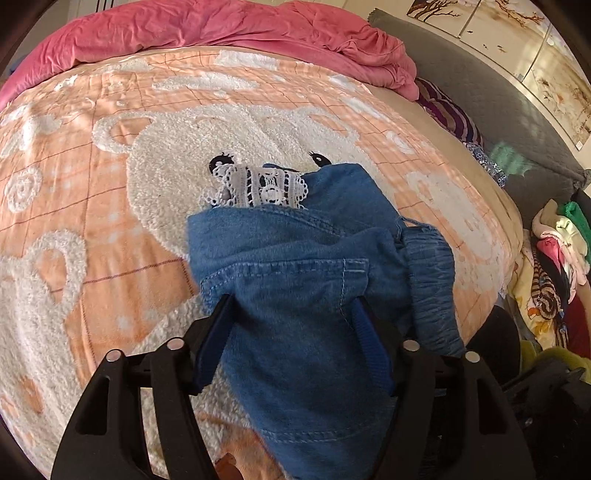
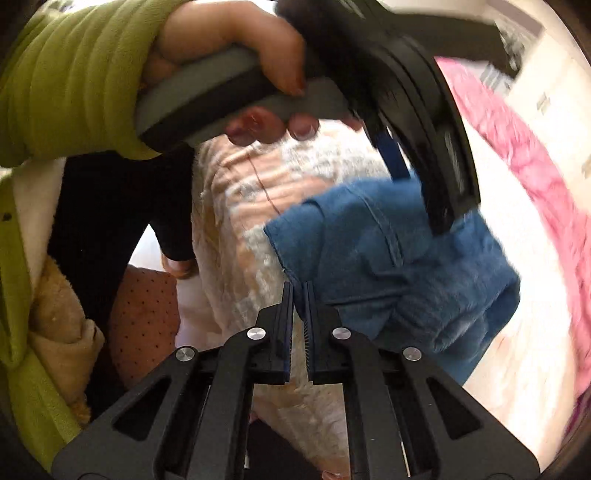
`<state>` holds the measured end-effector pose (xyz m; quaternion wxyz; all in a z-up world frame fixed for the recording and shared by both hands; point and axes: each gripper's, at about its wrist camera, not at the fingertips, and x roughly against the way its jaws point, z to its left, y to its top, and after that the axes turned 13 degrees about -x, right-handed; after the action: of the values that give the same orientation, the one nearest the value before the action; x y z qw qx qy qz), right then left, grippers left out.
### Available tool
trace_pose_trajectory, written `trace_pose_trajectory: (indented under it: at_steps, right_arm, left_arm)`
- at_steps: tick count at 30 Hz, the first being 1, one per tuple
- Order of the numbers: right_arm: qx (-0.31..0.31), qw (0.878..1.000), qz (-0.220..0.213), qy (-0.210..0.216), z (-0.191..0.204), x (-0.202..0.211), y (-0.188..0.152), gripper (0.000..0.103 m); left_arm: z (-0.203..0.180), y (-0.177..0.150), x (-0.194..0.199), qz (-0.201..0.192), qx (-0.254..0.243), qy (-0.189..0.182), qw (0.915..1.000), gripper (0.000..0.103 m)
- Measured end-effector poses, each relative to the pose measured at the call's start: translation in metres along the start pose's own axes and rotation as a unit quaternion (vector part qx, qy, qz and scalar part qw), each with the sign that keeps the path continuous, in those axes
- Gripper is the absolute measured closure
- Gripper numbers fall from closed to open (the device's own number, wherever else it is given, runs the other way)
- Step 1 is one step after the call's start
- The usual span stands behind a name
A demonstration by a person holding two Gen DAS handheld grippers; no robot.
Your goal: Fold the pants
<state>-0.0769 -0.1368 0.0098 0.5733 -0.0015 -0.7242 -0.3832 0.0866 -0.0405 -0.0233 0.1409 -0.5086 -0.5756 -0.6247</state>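
Observation:
Small blue denim pants (image 1: pixel 306 280) with a white lace trim (image 1: pixel 258 186) lie bunched on the bed. My left gripper (image 1: pixel 291 310) straddles the denim with its fingers wide apart, cloth lying between them. In the right wrist view the pants (image 2: pixel 388 258) sit just ahead and to the right. My right gripper (image 2: pixel 298 291) is shut at the pants' near corner; whether cloth is pinched between the tips is not clear. The left gripper's body (image 2: pixel 424 122), held by a hand in a green sleeve, hangs over the pants.
The bed has an orange and white fleece blanket (image 1: pixel 110 166) with a bear pattern. A pink duvet (image 1: pixel 221 29) is piled at the far side. A heap of clothes (image 1: pixel 554 266) lies off the bed's right edge.

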Motion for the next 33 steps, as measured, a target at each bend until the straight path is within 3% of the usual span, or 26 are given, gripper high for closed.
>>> trace_pose_trajectory:
  at_steps: [9, 19, 25, 27, 31, 33]
  right_arm:
    - [-0.119, 0.991, -0.024, 0.051, -0.015, -0.005, -0.005, 0.101]
    - [-0.196, 0.970, -0.110, 0.090, -0.022, 0.055, -0.003, 0.094]
    - [-0.198, 0.965, -0.136, 0.101, -0.017, 0.080, 0.005, 0.074]
    - [-0.196, 0.966, -0.142, 0.095, -0.016, 0.085, 0.008, 0.063]
    - [-0.204, 0.963, -0.154, 0.084, -0.020, 0.093, 0.010, 0.056]
    - [-0.211, 0.962, -0.158, 0.071, -0.020, 0.093, 0.007, 0.044]
  left_arm:
    - [-0.004, 0.002, -0.003, -0.003, -0.002, 0.014, 0.9999, 0.035]
    - [-0.015, 0.002, 0.015, -0.022, -0.009, 0.023, 0.9995, 0.035]
    - [-0.017, 0.000, 0.020, -0.025, -0.008, 0.019, 0.9995, 0.035]
    - [-0.019, -0.001, 0.022, -0.026, -0.007, 0.019, 0.9995, 0.035]
    - [-0.023, -0.001, 0.031, -0.033, -0.009, 0.015, 0.9993, 0.035]
    - [-0.026, -0.001, 0.037, -0.040, -0.012, 0.013, 0.9990, 0.035]
